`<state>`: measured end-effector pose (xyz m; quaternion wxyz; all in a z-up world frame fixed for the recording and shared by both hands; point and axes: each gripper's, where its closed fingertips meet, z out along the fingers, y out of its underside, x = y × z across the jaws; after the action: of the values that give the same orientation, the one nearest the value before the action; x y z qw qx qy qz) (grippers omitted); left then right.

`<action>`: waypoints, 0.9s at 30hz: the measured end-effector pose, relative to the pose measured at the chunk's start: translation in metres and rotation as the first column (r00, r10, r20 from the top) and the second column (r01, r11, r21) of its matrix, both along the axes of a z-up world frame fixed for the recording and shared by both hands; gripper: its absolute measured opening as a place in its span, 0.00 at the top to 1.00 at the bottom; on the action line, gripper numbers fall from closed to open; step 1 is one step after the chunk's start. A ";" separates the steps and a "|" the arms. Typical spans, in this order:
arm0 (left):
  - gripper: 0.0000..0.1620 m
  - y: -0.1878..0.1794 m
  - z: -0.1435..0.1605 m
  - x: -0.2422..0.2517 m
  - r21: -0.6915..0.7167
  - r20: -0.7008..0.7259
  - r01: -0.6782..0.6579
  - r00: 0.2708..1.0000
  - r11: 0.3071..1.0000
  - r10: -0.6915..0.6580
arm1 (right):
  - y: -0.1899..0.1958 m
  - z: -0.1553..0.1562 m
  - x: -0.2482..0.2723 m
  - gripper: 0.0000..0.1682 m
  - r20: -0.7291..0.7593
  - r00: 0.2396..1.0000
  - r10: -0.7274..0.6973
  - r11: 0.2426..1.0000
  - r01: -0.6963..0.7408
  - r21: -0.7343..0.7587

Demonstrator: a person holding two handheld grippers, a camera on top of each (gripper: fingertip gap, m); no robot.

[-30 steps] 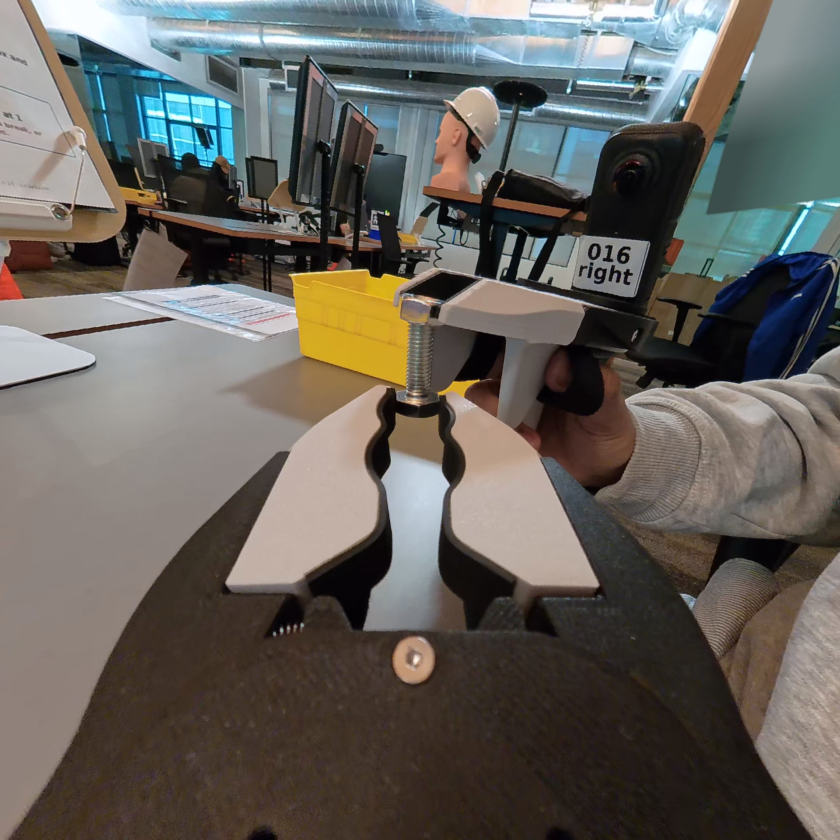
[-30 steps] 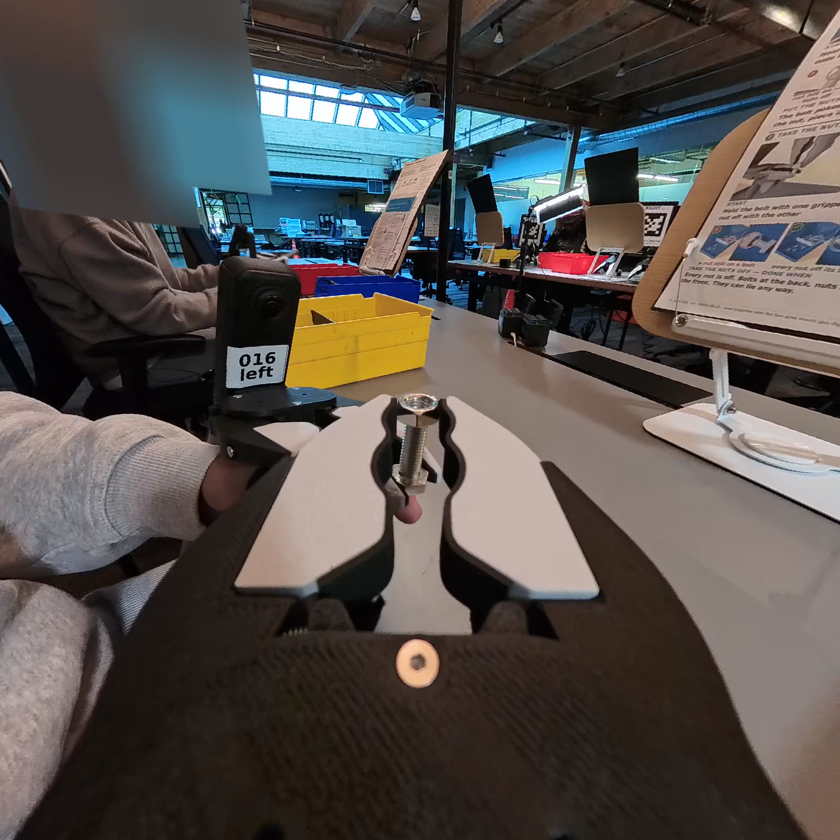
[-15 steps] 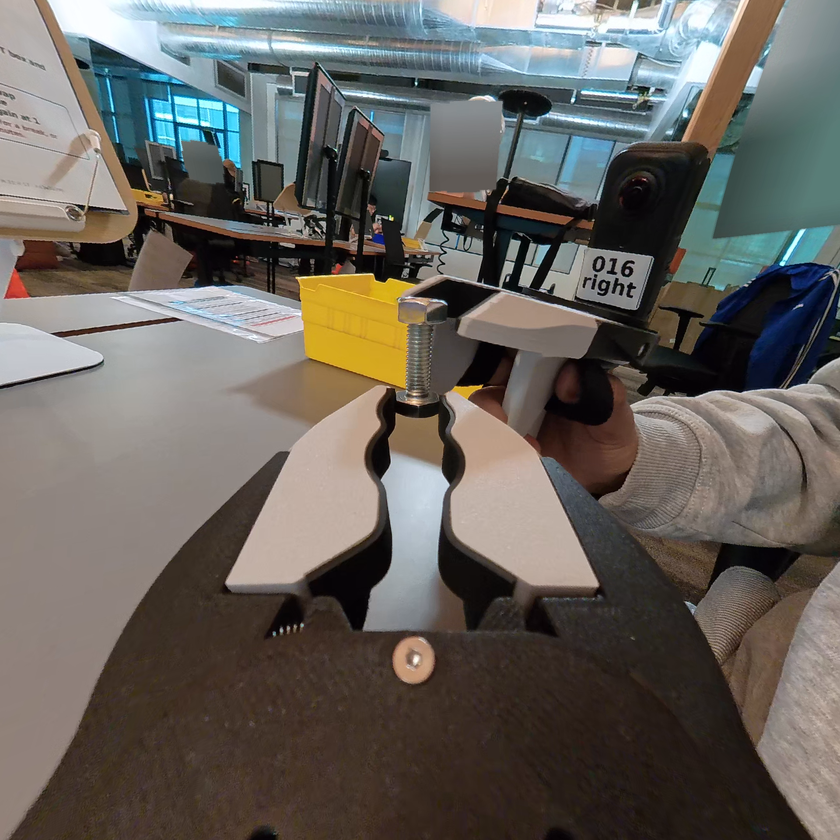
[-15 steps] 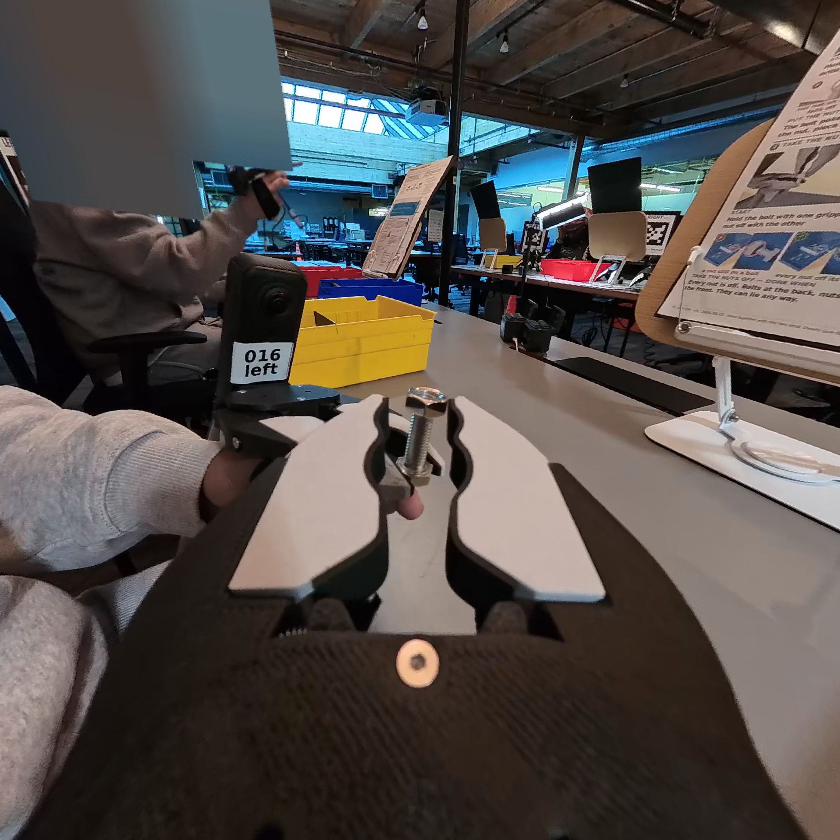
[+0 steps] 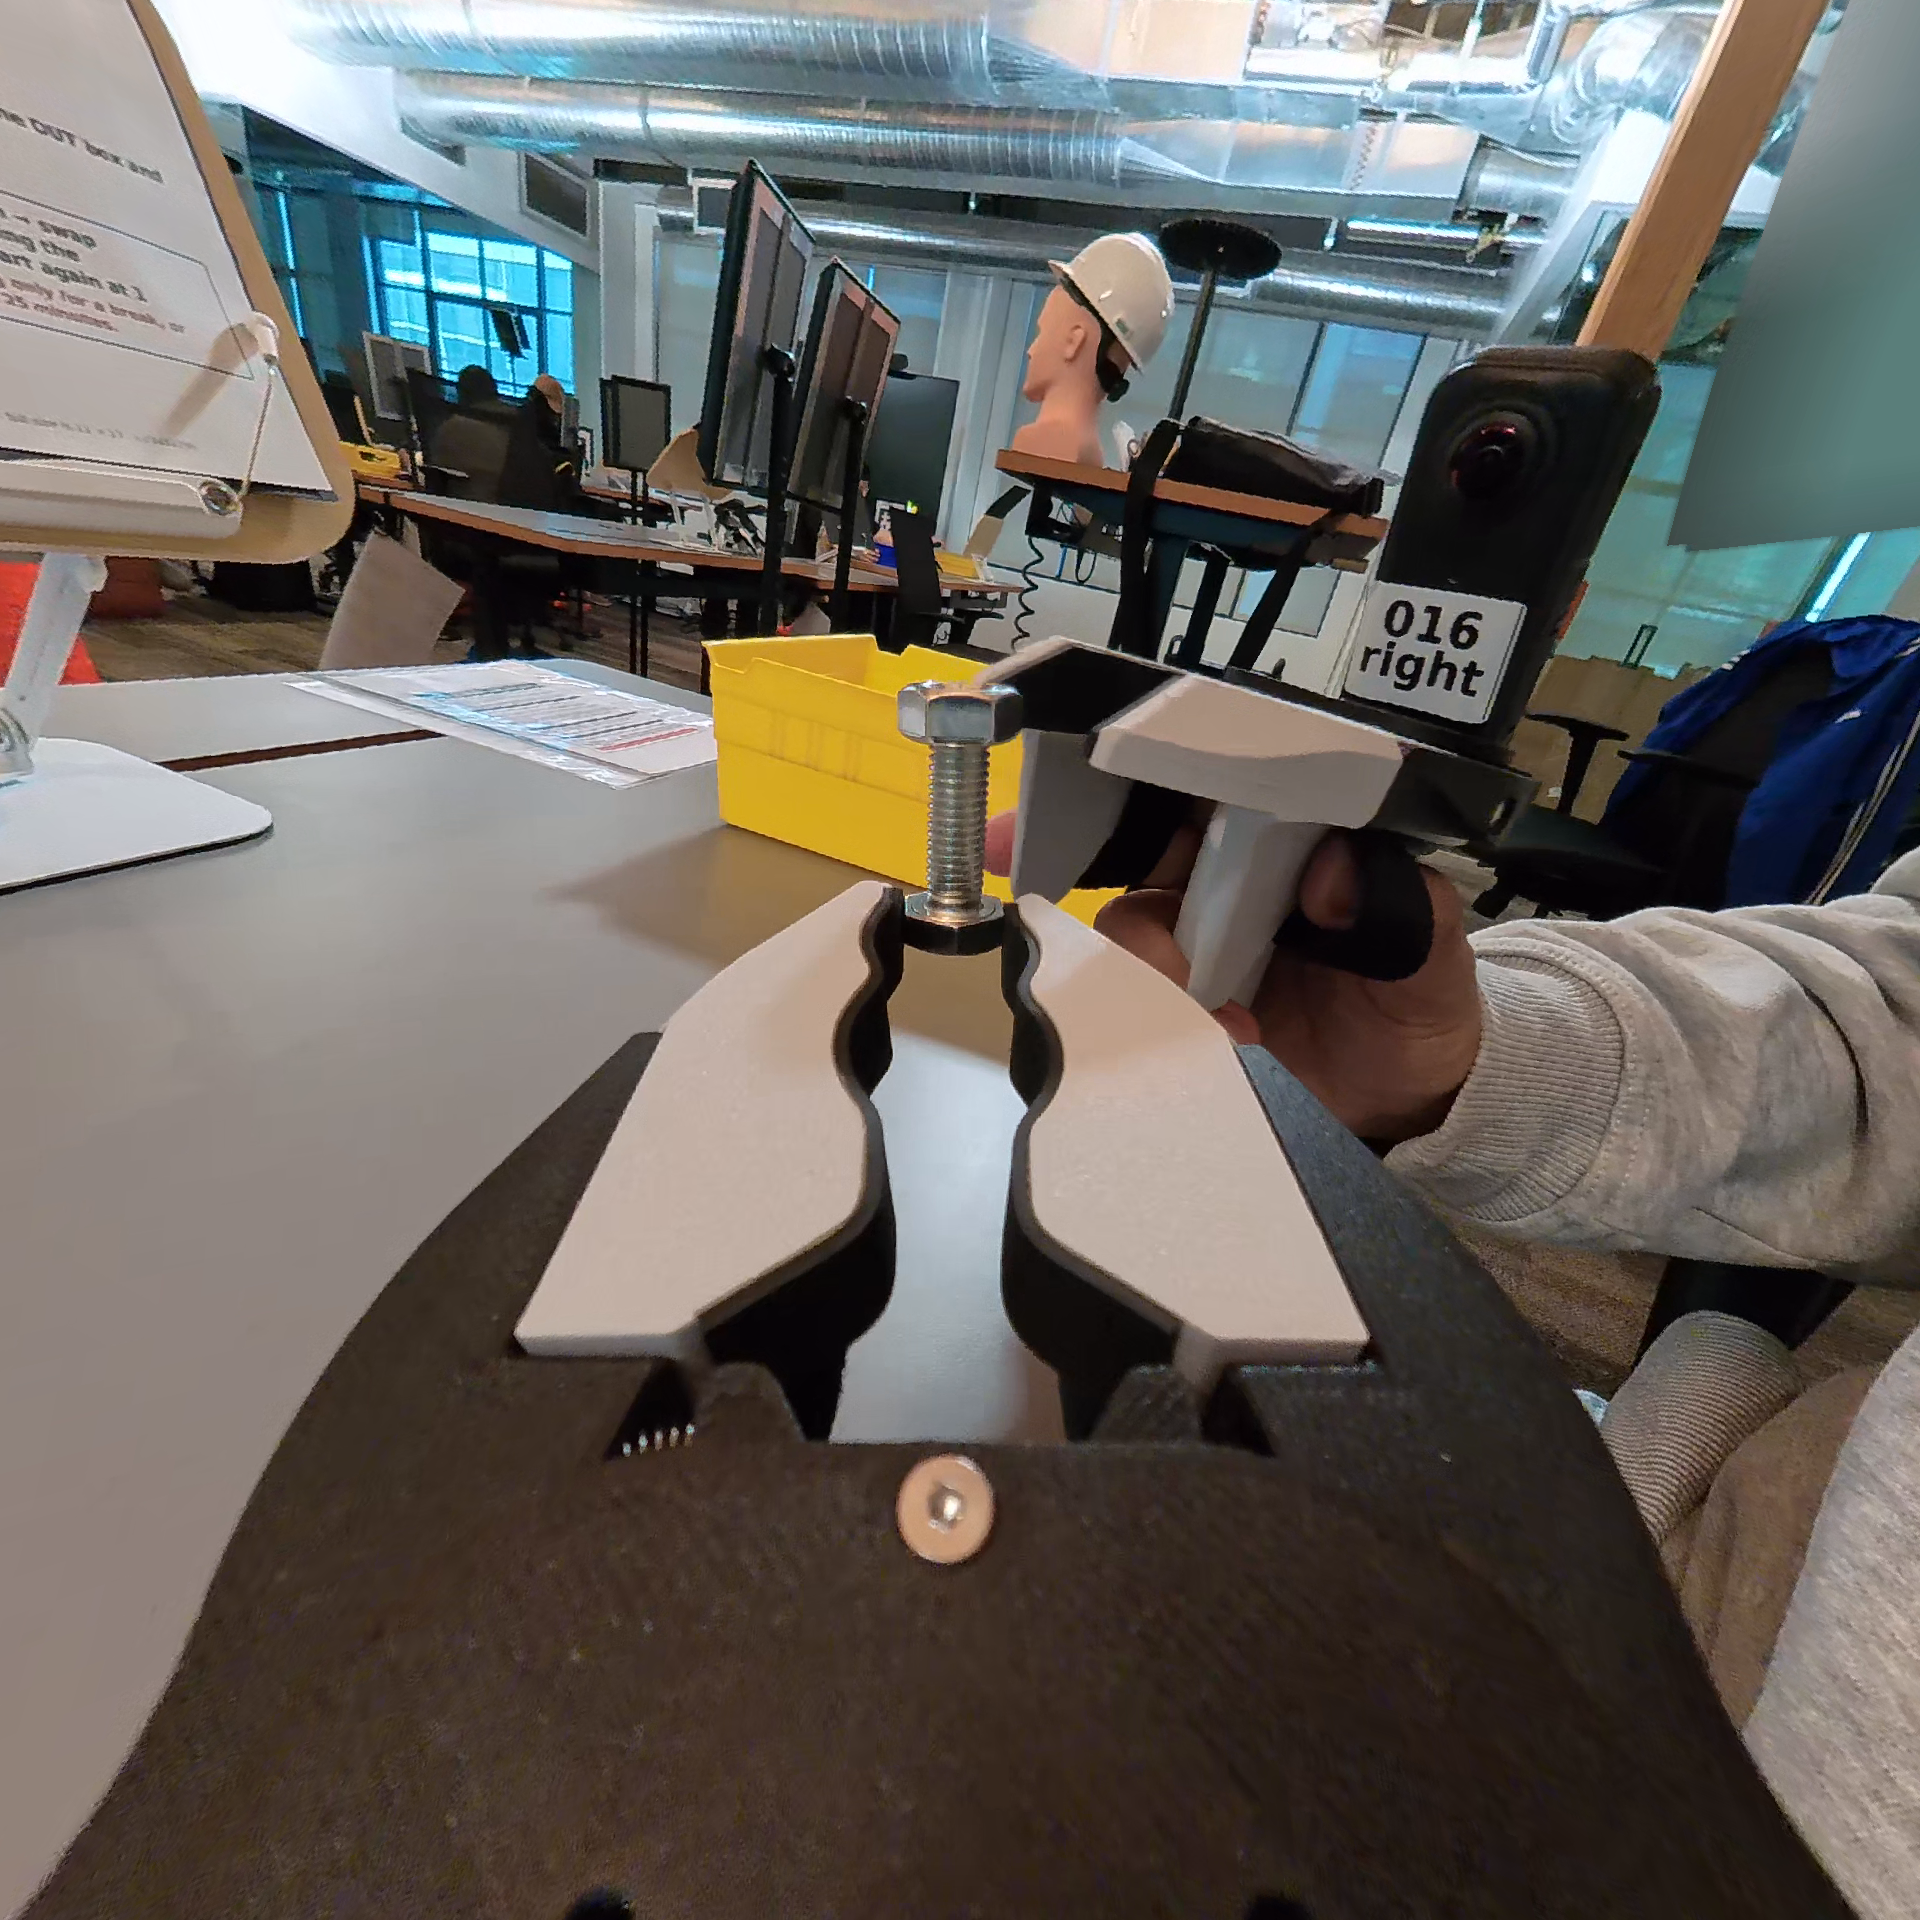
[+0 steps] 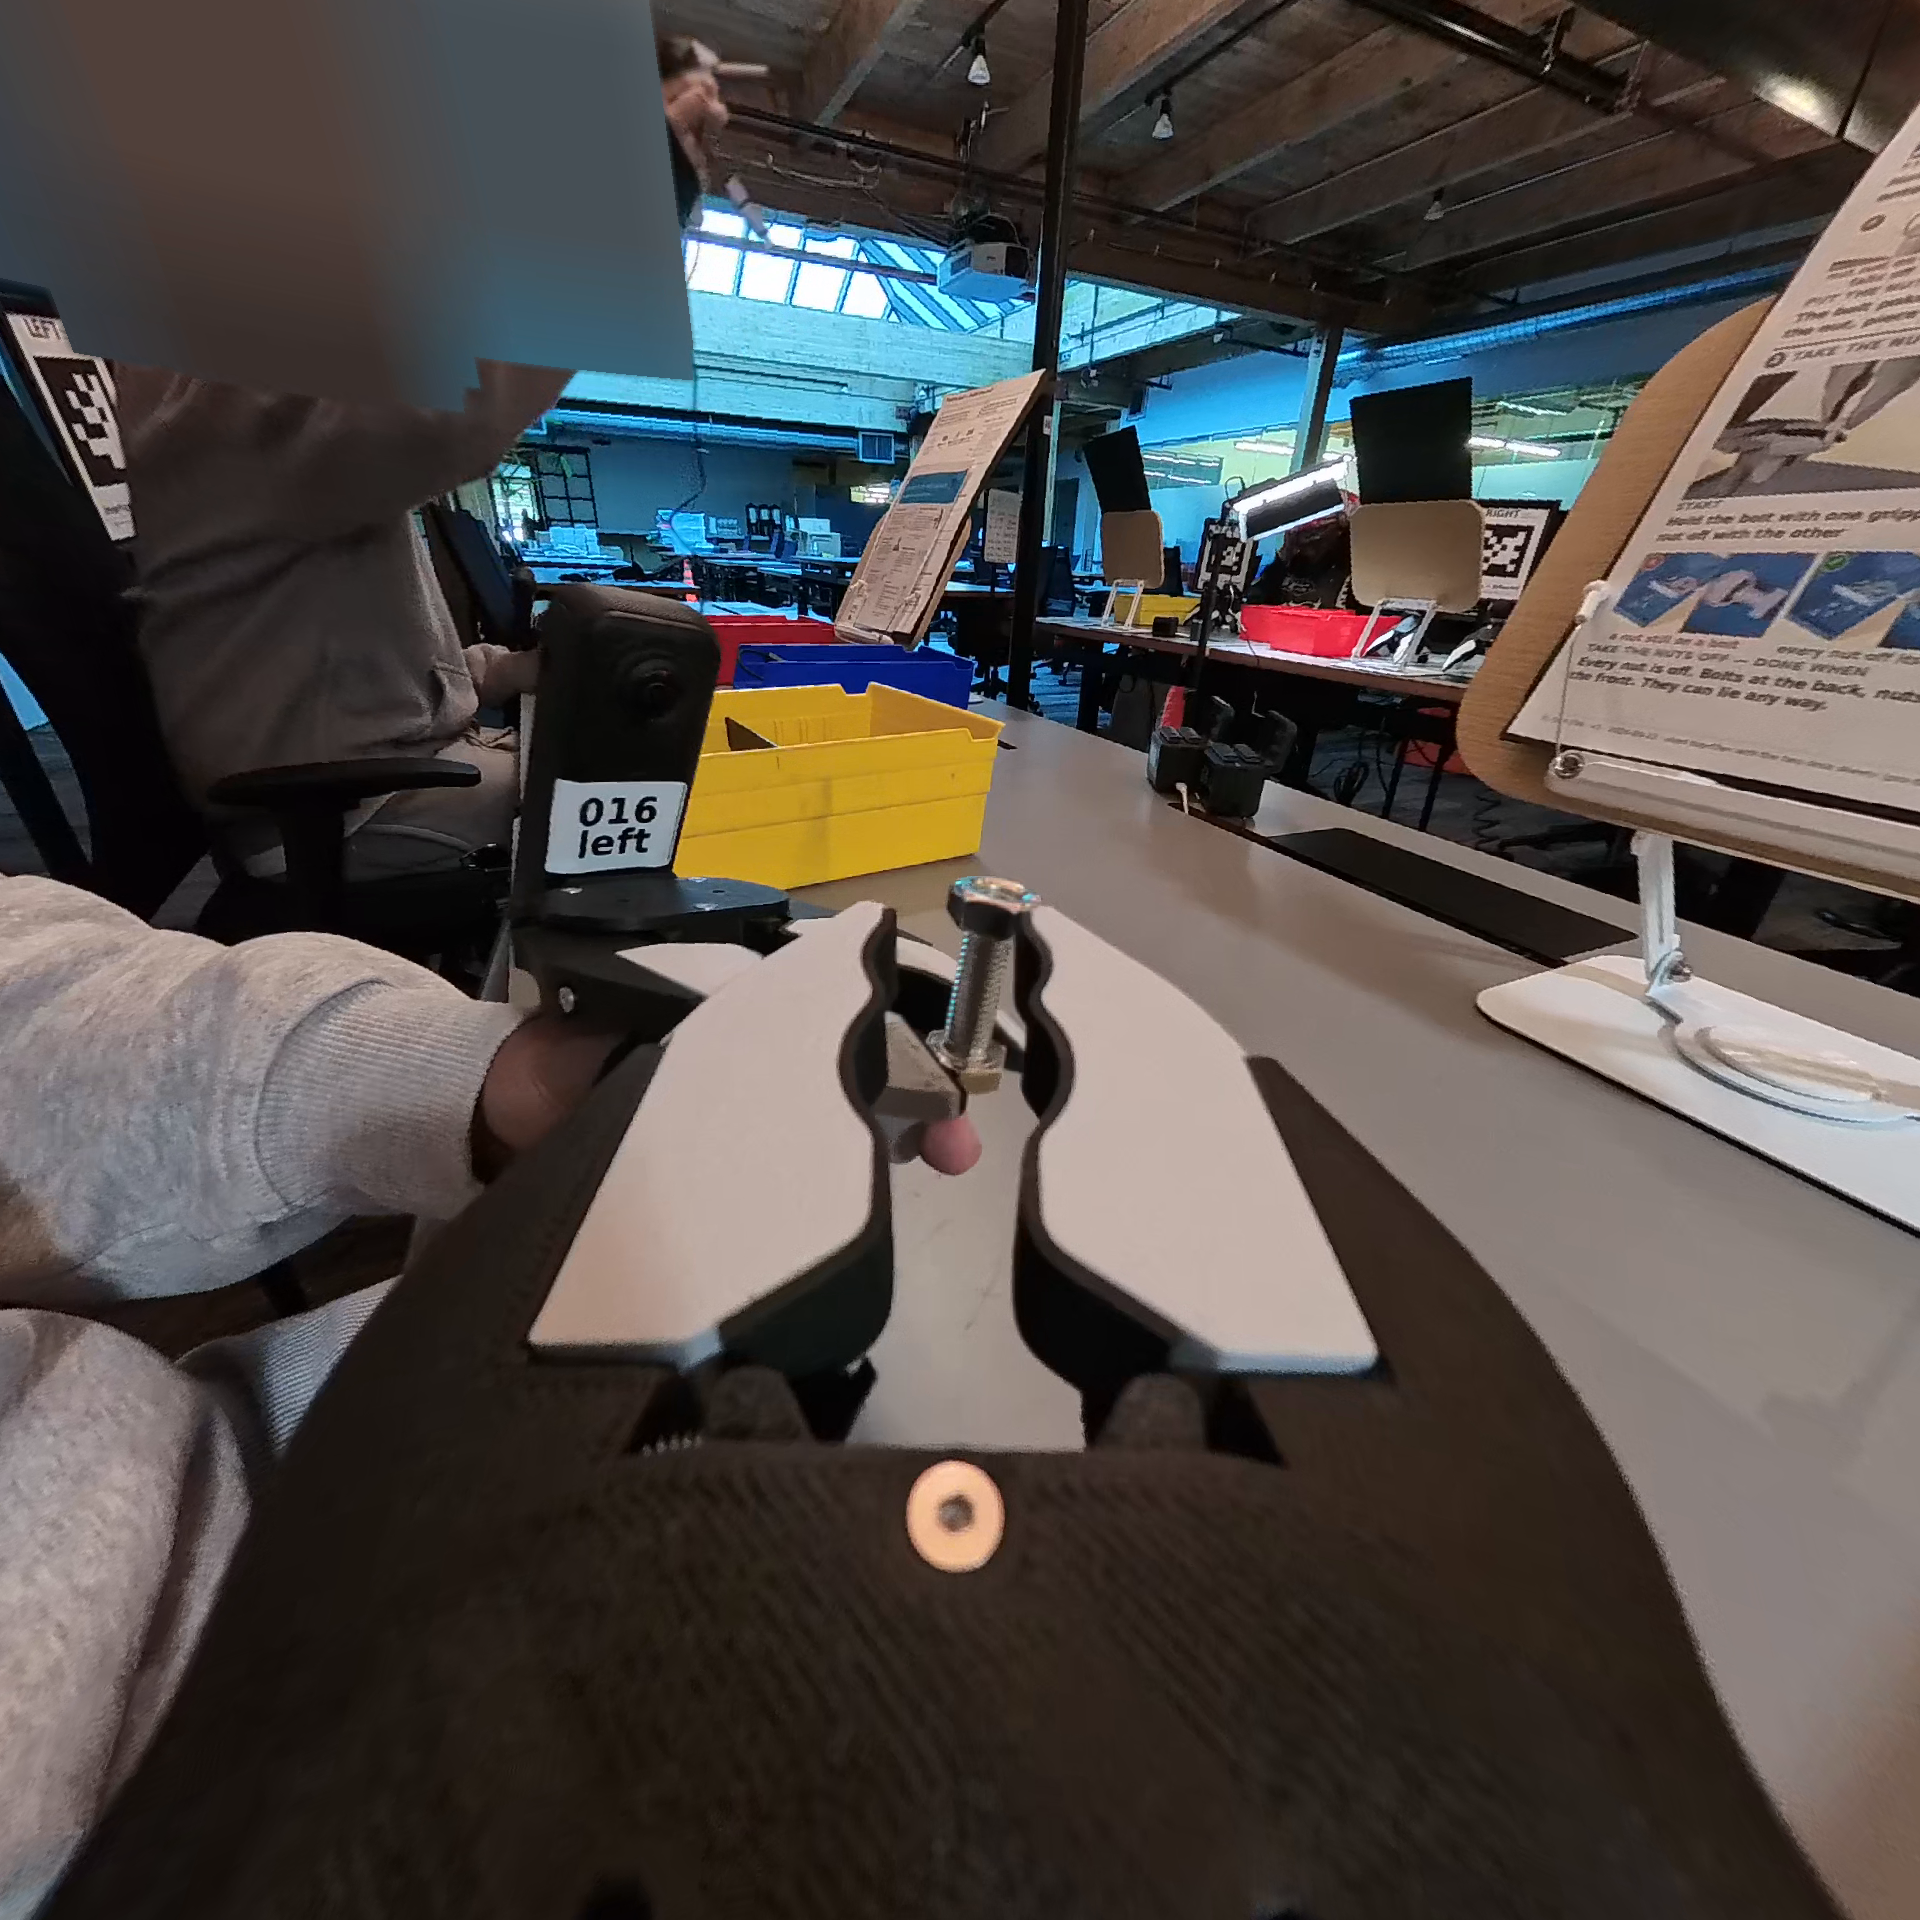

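Clamping nut [image 5: 949, 918], left gripper [image 5: 948, 914]; bolt [image 5: 956, 800] upright.

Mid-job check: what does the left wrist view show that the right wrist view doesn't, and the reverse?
Left wrist view only: a clear look at the left gripper, jaws shut on the nut; a mannequin head in a white hard hat; two monitors; a blue jacket.
Right wrist view only: the right gripper, jaws either side of the bolt head, grip unclear; a blue bin; small black blocks.
Both: the bolt, the nut, the yellow bin, the grey table.
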<state>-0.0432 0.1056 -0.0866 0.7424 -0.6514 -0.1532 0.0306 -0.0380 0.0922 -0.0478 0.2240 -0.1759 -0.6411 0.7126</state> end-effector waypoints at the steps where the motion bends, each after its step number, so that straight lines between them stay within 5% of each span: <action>1: 0.88 -0.001 0.000 -0.001 0.001 0.002 -0.003 1.000 1.000 0.003 | 0.000 0.000 0.001 0.88 -0.003 1.000 0.004 1.000 -0.004 0.001; 27: 0.88 -0.001 0.000 -0.001 -0.008 -0.008 -0.006 1.000 1.000 0.006 | -0.002 -0.001 -0.001 0.87 -0.036 0.999 -0.029 0.999 0.030 0.019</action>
<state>-0.0444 0.1046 -0.0871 0.7403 -0.6539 -0.1518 0.0361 -0.0390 0.0903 -0.0488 0.2476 -0.1702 -0.6414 0.7060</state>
